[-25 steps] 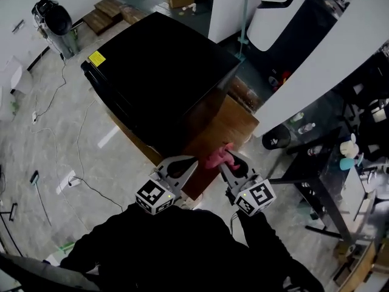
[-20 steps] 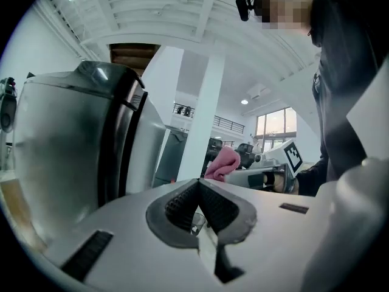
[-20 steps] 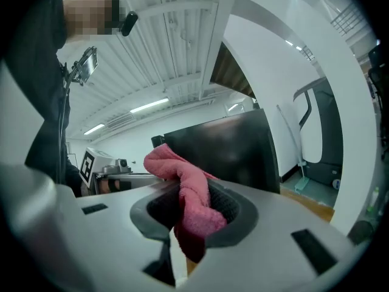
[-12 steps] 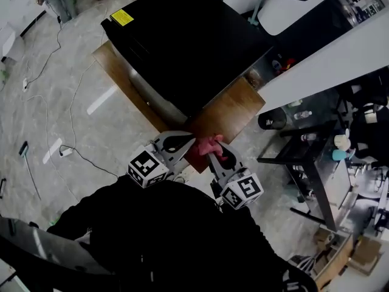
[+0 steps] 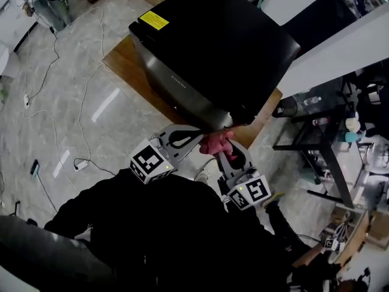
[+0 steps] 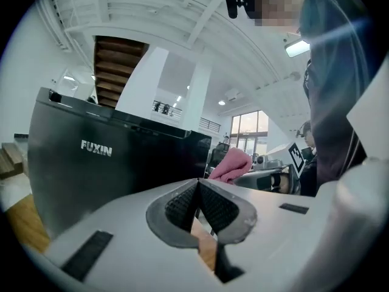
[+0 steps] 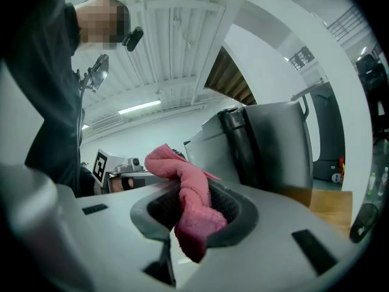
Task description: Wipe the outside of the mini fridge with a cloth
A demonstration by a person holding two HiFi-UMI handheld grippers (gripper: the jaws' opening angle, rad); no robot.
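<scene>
A: Where is the cloth right now?

B: The pink cloth (image 7: pixel 189 202) is bunched in the right gripper (image 5: pixel 223 153). The jaws are clamped on its middle, with one fold standing above them and one hanging below. In the head view it sits just beside the near lower corner of the black mini fridge (image 5: pixel 219 47), which stands on a wooden desk (image 5: pixel 124 72). I cannot confirm contact with the fridge.

A: And the left gripper?

B: The left gripper (image 5: pixel 196 134) has its jaws pressed together with nothing between the pads. It is angled toward the fridge, close to the cloth and apart from the panel.

A: What step is this, in your reading?

B: The approach to a stroke at that corner. Nothing shows how much of the outside is already wiped.

A: How should it be done well?

B: Lead with the loose upper fold, not the jaw tips, since hard plastic on a glossy panel would likely scuff it. Only a small wad of cloth shows, so tilt the gripper until cloth alone meets the surface. Make long overlapping passes and finish one face before turning the corner. Use light, even pressure, because a hard shove might slide the fridge on the desk. The empty left gripper could brace the top edge. The grip looks firm, though a snag at the corner could pull the cloth free.
</scene>
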